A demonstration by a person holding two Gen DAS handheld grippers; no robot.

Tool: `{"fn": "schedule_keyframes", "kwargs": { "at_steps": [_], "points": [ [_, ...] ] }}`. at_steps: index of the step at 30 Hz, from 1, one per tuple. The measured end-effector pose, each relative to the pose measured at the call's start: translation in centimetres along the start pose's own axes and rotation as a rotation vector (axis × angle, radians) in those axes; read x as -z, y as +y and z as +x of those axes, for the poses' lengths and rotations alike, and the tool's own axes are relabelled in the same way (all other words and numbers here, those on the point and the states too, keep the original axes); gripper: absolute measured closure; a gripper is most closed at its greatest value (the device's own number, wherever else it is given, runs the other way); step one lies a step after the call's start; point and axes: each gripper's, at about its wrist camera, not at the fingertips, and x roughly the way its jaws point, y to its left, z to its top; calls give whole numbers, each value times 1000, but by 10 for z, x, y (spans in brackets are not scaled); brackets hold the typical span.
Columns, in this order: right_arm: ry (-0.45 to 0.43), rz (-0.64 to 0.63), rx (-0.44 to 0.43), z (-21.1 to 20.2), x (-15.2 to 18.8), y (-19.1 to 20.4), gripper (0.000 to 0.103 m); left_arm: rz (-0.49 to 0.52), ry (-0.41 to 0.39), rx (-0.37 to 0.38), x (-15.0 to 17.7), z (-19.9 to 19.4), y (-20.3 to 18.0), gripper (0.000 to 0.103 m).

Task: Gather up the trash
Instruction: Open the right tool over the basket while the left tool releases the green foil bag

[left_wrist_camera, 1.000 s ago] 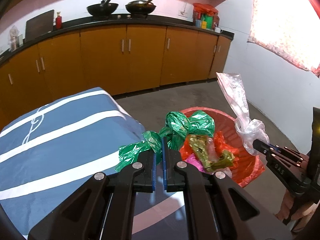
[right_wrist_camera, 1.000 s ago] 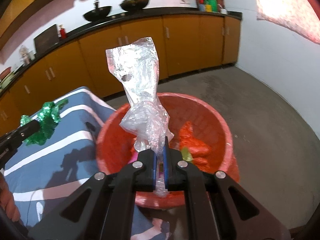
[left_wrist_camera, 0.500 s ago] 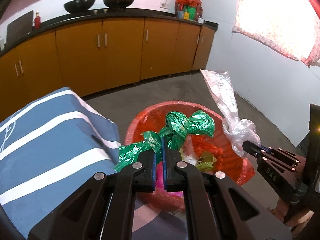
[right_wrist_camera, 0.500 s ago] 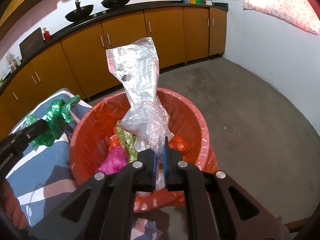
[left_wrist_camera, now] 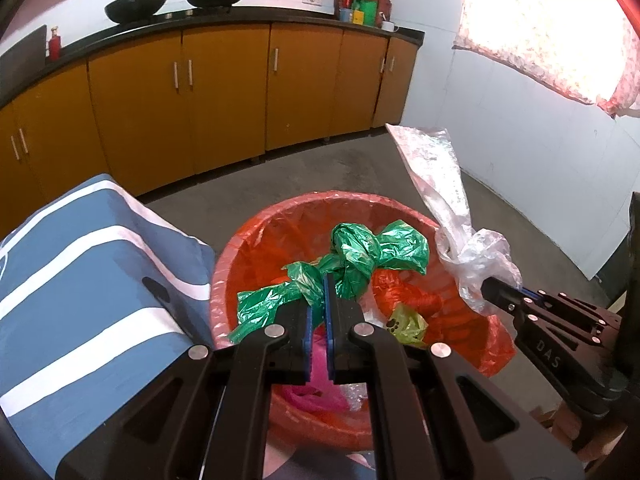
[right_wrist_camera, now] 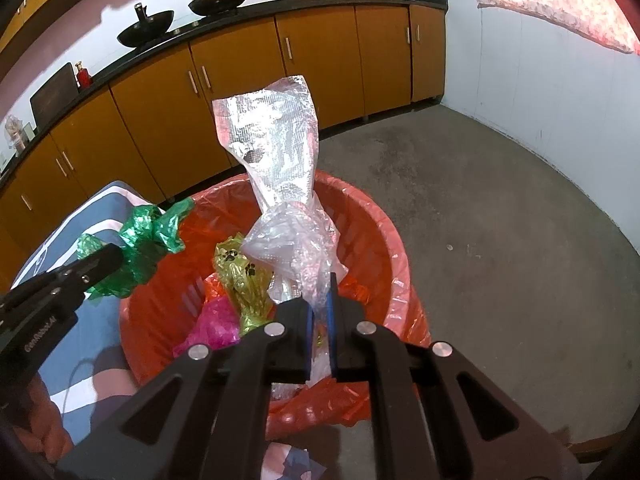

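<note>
- Your left gripper (left_wrist_camera: 317,300) is pinched tight on the green plastic bag (left_wrist_camera: 360,256). The bag's bunched knot sits just ahead of the fingertips, over the middle of the red bin (left_wrist_camera: 280,216).
- Your right gripper (right_wrist_camera: 319,300) has the clear plastic bag (right_wrist_camera: 280,184) between its pads and the jaws are starting to open. That bag sticks up tall and stiff ahead of the tips, over the bin.
- Biggest worry: the clear one is light and top-heavy, so I'd guess it could tip forward or drift past the far rim onto the concrete floor (right_wrist_camera: 500,220) instead of dropping in.
- It might also cling to a blue pad as you let go, being thin film.
- The green bag's loose tail (left_wrist_camera: 256,312) hangs to the left of your left gripper near the rim, next to the blue striped cloth (left_wrist_camera: 80,280). Release too far that way and it may drape over the edge.
</note>
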Motion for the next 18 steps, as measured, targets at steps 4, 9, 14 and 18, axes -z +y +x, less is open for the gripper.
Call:
{"fn": "schedule_keyframes", "kwargs": {
  "at_steps": [4,9,14,18],
  "points": [
    [-7,9,-17,-1,-1,-3,86,-2,6,13,1,3,-3,97],
    [-20,1,-24,-5,4,-5,74,-19,14,10,5,5,0,85],
    [-27,11,-22,-10,8,-10,72,-28,9,-18,7,-3,5,78],
    [-42,4,-29,-18,9,-8,68,-38,-7,-42,8,-13,12,70]
  ]
}}
